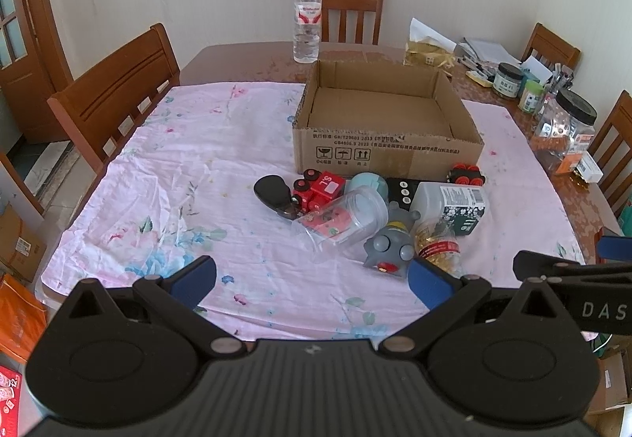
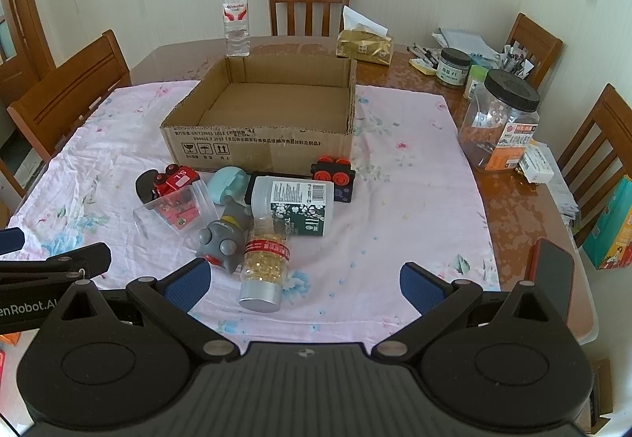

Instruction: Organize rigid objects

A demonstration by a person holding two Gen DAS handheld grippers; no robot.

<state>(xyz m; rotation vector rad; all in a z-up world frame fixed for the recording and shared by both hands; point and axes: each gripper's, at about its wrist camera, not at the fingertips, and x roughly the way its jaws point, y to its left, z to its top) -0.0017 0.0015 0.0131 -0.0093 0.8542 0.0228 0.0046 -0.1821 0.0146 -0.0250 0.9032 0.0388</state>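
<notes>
An open cardboard box, with nothing in it, stands on a pink floral cloth. In front of it lies a pile: a red toy train, a clear jar, a grey toy, a capsule bottle, a white bottle, a black-and-red toy car and a light blue case. My left gripper and right gripper are open and empty, low at the near side of the pile.
A water bottle and a tissue box stand behind the box. Jars and pens crowd the table's right side. Wooden chairs ring the table. A phone lies at the right near corner.
</notes>
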